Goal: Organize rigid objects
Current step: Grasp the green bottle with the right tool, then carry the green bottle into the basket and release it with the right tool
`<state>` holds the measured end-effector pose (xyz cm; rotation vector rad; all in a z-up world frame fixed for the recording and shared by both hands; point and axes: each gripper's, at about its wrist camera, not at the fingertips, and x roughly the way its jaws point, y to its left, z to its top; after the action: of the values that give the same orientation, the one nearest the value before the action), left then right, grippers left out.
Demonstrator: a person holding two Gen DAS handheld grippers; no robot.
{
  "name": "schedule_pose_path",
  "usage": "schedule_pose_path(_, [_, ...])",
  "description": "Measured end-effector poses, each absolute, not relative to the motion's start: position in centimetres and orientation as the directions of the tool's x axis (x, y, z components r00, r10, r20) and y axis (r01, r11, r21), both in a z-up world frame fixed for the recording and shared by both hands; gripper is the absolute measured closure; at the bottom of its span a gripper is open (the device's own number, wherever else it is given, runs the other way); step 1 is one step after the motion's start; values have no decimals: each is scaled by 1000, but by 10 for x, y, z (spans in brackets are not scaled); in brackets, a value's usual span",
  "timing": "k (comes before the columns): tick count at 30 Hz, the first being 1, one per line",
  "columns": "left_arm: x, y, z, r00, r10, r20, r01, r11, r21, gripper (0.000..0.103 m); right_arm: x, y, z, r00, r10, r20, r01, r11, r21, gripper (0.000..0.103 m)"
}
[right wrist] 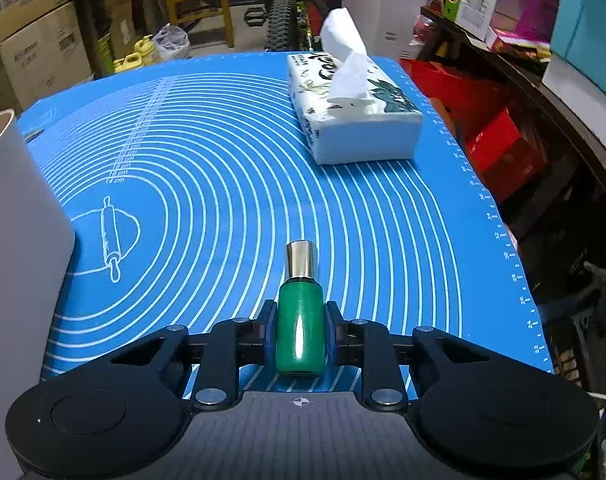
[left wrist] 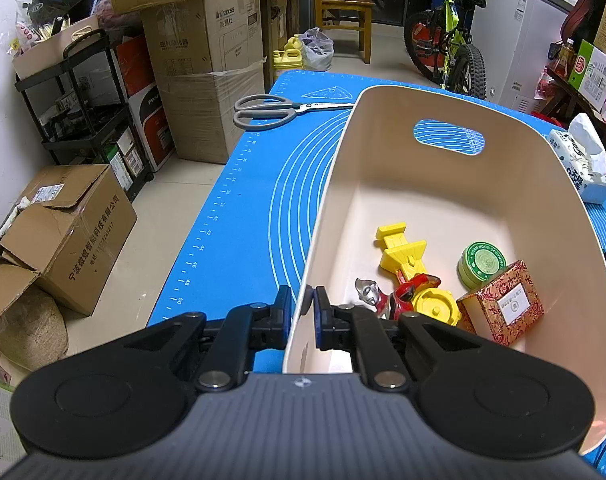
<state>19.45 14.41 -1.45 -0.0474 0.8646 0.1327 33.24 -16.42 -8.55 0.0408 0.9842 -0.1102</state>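
Note:
My left gripper (left wrist: 302, 306) is shut on the near left wall of a cream plastic bin (left wrist: 335, 184), one finger inside and one outside. The bin holds a yellow toy (left wrist: 403, 252), a red and silver figure (left wrist: 387, 296), a green round tin (left wrist: 481, 266) and a red patterned box (left wrist: 503, 308). My right gripper (right wrist: 299, 320) is shut on a green bottle with a gold cap (right wrist: 300, 320), held lying along the fingers just above the blue mat (right wrist: 231, 168). The bin's outer wall (right wrist: 19, 208) shows at the left of the right wrist view. Grey-handled scissors (left wrist: 271, 110) lie on the mat beyond the bin.
A tissue pack (right wrist: 351, 116) lies at the mat's far right; it also shows in the left wrist view (left wrist: 583, 164). Cardboard boxes (left wrist: 207, 80), a black cart (left wrist: 87, 108), a wooden chair (left wrist: 345, 12) and a bicycle (left wrist: 447, 44) stand around the table. Red crates (right wrist: 475, 120) are to the right.

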Motion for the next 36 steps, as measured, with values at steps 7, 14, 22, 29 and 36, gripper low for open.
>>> schedule_pose_path(7, [194,146,-14,641,98,-761,-137,990,12,90,330,-167,-81,552,-64,-831,127,992,7,70])
schedule_pose_path(14, [193,149,-12,640,98,-762,-141,990,9,89,322,-171,-59,602,-46,-797,131,990,42,70])
schedule_pose_path(22, [192,151,-12,639,100,-763,-146,989,8,89,306,-163,-19,682,13,-731,93,990,105,70])
schedule_pose_path(29, [192,150,-11,638,104,-763,-151,988,9,89,288,-138,24,766,109,-634,0,986,169,70])
schedule_pose_path(36, [193,149,-11,638,105,-763,-152,988,9,89,267,-98,56,801,220,-557,-129,972,198,70])
